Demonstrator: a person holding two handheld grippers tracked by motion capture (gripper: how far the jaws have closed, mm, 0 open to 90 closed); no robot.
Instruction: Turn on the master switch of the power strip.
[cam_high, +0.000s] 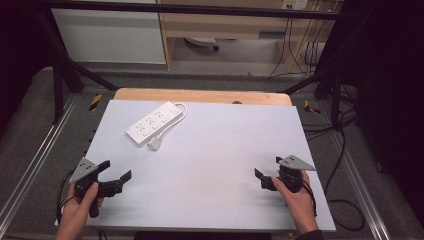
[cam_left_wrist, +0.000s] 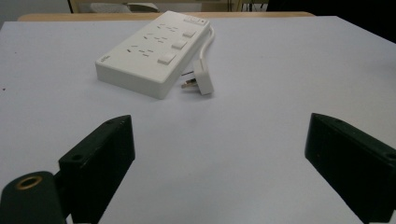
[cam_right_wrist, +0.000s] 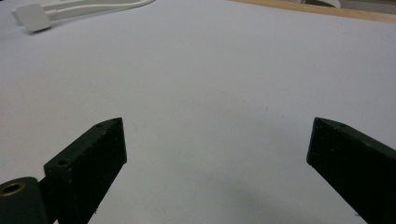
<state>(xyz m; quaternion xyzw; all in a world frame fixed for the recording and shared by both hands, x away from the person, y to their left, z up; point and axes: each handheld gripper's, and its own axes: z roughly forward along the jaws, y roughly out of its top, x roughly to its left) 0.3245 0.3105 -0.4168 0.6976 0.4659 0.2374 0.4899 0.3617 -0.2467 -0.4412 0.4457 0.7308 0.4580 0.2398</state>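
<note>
A white power strip (cam_high: 152, 123) with three sockets and switches lies at the back left of the white table top (cam_high: 210, 150); its cord loops round to a white plug (cam_high: 154, 144) lying beside it. In the left gripper view the power strip (cam_left_wrist: 154, 53) and plug (cam_left_wrist: 201, 79) lie ahead of the wide-apart jaws. My left gripper (cam_high: 116, 170) rests open near the front left edge, held by a hand. My right gripper (cam_high: 269, 169) stands open at the front right, nothing between its jaws. The plug (cam_right_wrist: 31, 17) sits at the top left corner of the right gripper view.
A wooden strip (cam_high: 200, 96) runs along the table's far edge. Black frame legs (cam_high: 59, 85) and cables (cam_high: 345, 150) flank the table. A cabinet (cam_high: 110, 35) and shelf stand beyond.
</note>
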